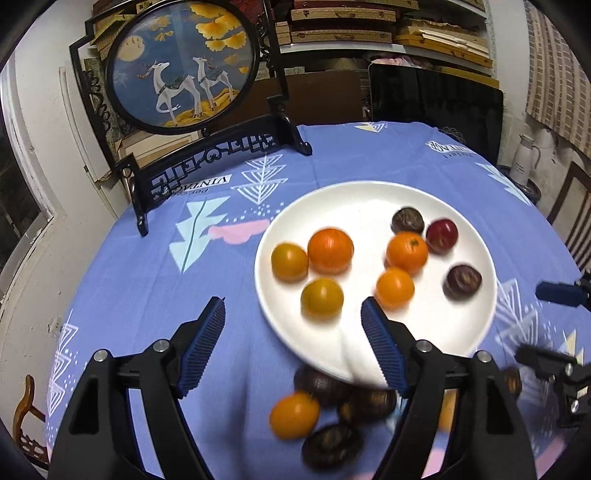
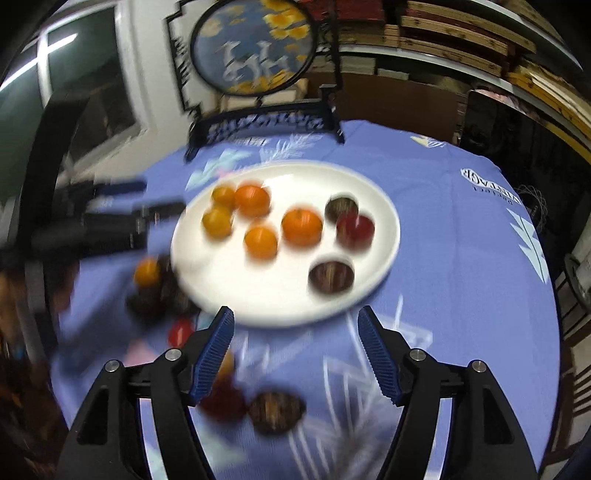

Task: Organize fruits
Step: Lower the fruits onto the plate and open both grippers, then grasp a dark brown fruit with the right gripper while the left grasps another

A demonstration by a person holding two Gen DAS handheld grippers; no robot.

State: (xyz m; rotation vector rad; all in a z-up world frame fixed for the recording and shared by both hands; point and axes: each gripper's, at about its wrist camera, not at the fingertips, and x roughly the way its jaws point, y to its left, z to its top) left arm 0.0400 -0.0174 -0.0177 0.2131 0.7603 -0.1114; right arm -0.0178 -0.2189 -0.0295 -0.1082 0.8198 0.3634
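Observation:
A white plate (image 1: 376,201) on the blue tablecloth holds several orange fruits (image 1: 330,250), two dark brown fruits (image 1: 462,281) and a red one (image 1: 441,235). Loose fruits lie on the cloth near the plate's front edge: an orange one (image 1: 294,414) and dark ones (image 1: 331,445). My left gripper (image 1: 293,312) is open and empty above the plate's near rim. My right gripper (image 2: 295,325) is open and empty at the plate's (image 2: 373,192) front edge, with a dark fruit (image 2: 276,411) and a red fruit (image 2: 223,402) below it. The right wrist view is blurred.
A black-framed round deer picture (image 1: 181,64) stands at the table's far left. A dark chair back (image 1: 437,101) is behind the table. Shelves with wooden boxes (image 1: 340,22) line the back wall. A white jug (image 1: 524,158) stands at the right.

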